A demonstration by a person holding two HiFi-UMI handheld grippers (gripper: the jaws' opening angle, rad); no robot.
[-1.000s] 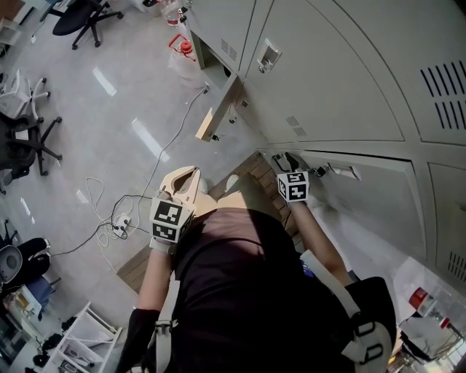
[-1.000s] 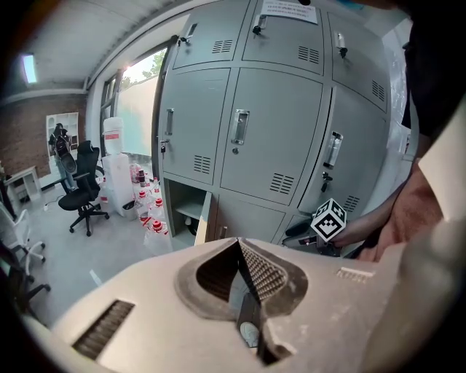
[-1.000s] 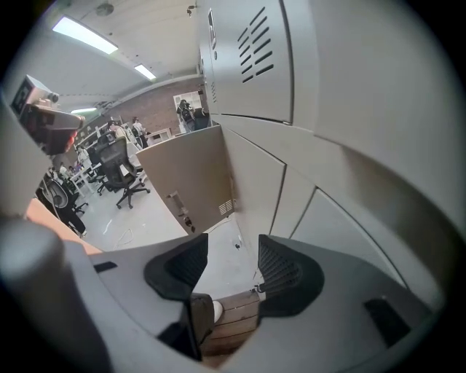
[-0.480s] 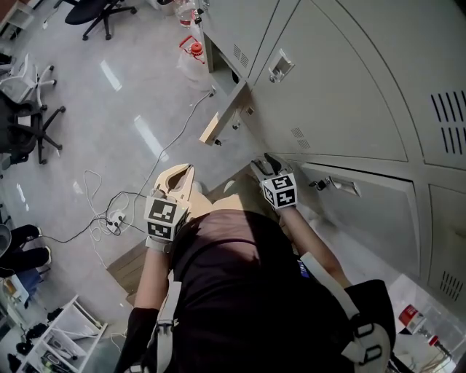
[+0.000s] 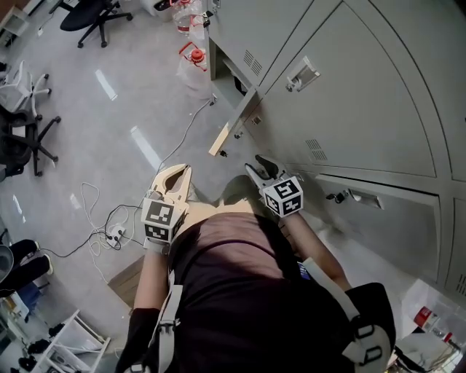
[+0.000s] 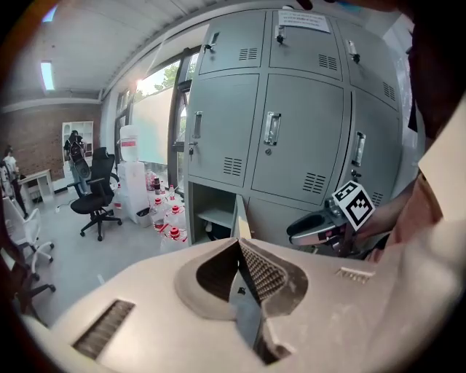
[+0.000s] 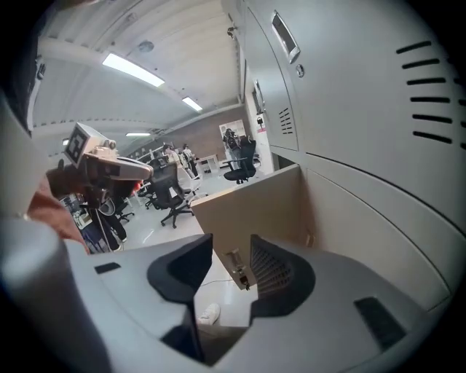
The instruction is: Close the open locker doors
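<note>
One tan-backed locker door [image 5: 234,122] stands open at floor level, swung out from the grey locker bank [image 5: 349,109]. The left gripper view shows the open door [image 6: 241,218] edge-on in front of its compartment. My right gripper [image 5: 256,164] hovers just short of that door, apart from it. Its jaws are closing with nothing between them, and in the right gripper view the door [image 7: 255,204] and its latch show beyond the right gripper [image 7: 231,244]. My left gripper [image 5: 180,169] hangs over the floor to the left, shut and empty, and in its own view the left gripper [image 6: 239,248] has its pads meeting.
Red-capped water bottles [image 5: 193,58] stand beside the open compartment. Office chairs [image 5: 95,14] sit on the far floor, and a cable and power strip [image 5: 116,217] lie at my left. A closed low locker with a handle [image 5: 360,195] is at my right.
My right gripper has left the low locker's handle and moved left towards the open door. The left gripper has barely moved.
</note>
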